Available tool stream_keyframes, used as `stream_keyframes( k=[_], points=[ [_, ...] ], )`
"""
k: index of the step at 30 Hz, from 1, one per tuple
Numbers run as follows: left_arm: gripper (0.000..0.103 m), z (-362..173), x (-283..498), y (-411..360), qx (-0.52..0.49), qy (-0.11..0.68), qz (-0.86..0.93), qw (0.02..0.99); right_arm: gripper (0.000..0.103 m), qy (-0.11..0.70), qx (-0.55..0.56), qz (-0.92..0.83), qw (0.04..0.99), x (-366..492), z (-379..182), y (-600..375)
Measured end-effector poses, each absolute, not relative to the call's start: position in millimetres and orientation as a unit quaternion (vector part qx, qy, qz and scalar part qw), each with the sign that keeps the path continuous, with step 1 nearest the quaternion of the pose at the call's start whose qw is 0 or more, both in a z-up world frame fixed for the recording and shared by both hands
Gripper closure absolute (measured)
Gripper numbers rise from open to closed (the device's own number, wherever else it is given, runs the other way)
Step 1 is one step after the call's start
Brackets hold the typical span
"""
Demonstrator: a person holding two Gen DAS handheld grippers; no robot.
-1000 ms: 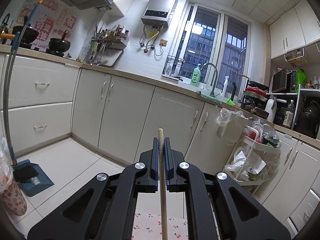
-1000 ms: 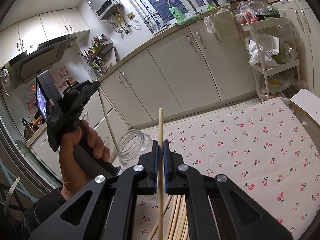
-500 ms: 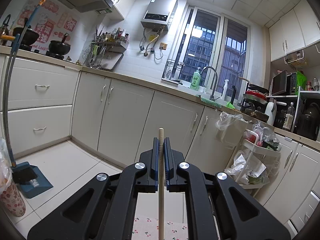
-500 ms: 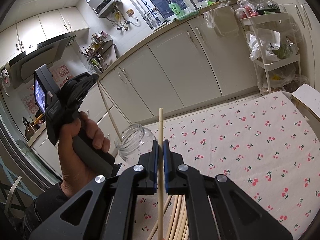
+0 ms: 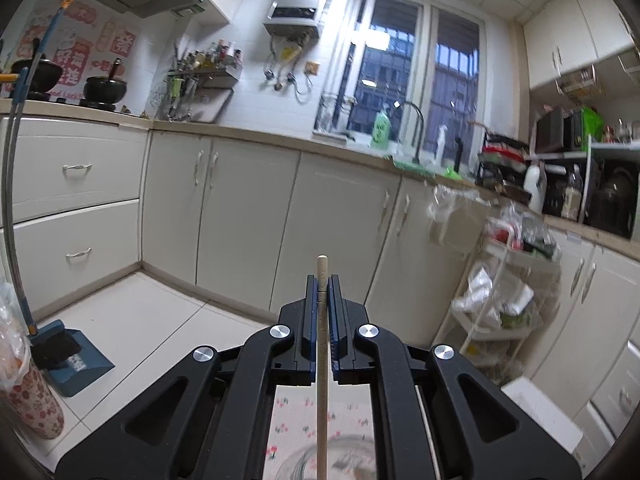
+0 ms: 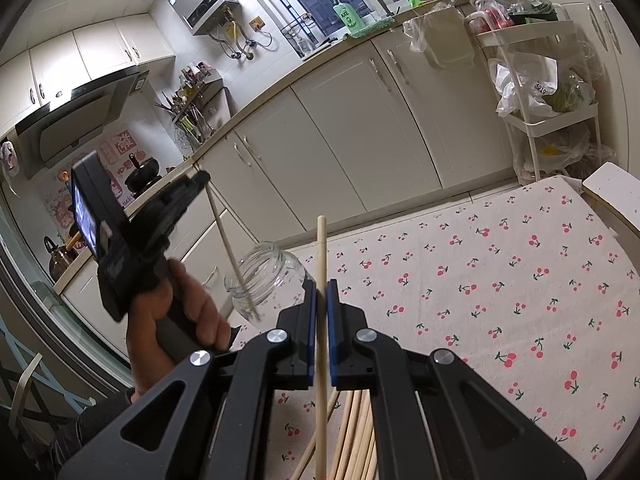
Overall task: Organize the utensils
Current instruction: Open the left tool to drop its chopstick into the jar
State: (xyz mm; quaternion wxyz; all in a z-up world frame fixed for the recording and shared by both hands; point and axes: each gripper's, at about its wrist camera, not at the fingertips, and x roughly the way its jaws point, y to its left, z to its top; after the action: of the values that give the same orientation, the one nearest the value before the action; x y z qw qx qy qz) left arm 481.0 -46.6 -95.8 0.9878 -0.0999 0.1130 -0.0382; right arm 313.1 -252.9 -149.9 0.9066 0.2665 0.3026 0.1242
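My left gripper [image 5: 322, 285] is shut on a wooden chopstick [image 5: 322, 360] whose lower end hangs over the mouth of a clear glass jar [image 5: 332, 458]. In the right wrist view the left gripper [image 6: 200, 178] is held at the left, and its chopstick [image 6: 232, 256] slants down into the jar [image 6: 268, 280] on the cherry-print tablecloth [image 6: 500, 300]. My right gripper [image 6: 321, 286] is shut on a second wooden chopstick [image 6: 321, 340], held upright just right of the jar. Several more chopsticks [image 6: 352, 432] lie on the cloth below it.
White kitchen cabinets [image 5: 248, 216] and a counter with a sink run behind the table. A white rolling rack [image 6: 548, 92] with bags stands at the right. A white stool corner [image 6: 612, 192] sits by the table's far right edge. A dustpan [image 5: 68, 356] stands on the floor.
My left gripper has moved toward the jar and lowered its chopstick tip into the jar's mouth. The right gripper has stayed nearly still with its chopstick.
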Motion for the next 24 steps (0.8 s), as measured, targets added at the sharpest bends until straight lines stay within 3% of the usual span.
stream_keyframes(
  k=[8,10,12,15,19,24],
  points=[
    [0.096,-114.1,452.7,-41.5,-0.066,0.156,-0.064,0.983,0.097,0.287,0.267,0.128,0.911,321.5,-134.6,-250.5],
    [0.091,-115.7,442.8,-37.5,-0.065,0.163,-0.071,0.982,0.097,0.282,0.269,0.13,0.912,323.8,-130.6,-248.1],
    [0.071,-116.7,432.9,-32.5,-0.062,0.169,-0.075,0.981,0.097,0.276,0.27,0.132,0.913,328.1,-126.0,-245.0],
    [0.056,-116.6,412.5,-19.4,-0.068,0.166,-0.07,0.981,0.097,0.259,0.275,0.134,0.916,336.2,-116.2,-240.3],
    [0.044,-129.9,379.3,5.4,-0.091,0.17,-0.044,0.98,0.097,0.214,0.285,0.13,0.925,353.1,-95.1,-234.6],
    [0.041,-163.3,356.0,21.9,-0.105,0.198,-0.021,0.974,0.097,0.168,0.293,0.125,0.933,382.5,-77.9,-221.8]
  ],
)
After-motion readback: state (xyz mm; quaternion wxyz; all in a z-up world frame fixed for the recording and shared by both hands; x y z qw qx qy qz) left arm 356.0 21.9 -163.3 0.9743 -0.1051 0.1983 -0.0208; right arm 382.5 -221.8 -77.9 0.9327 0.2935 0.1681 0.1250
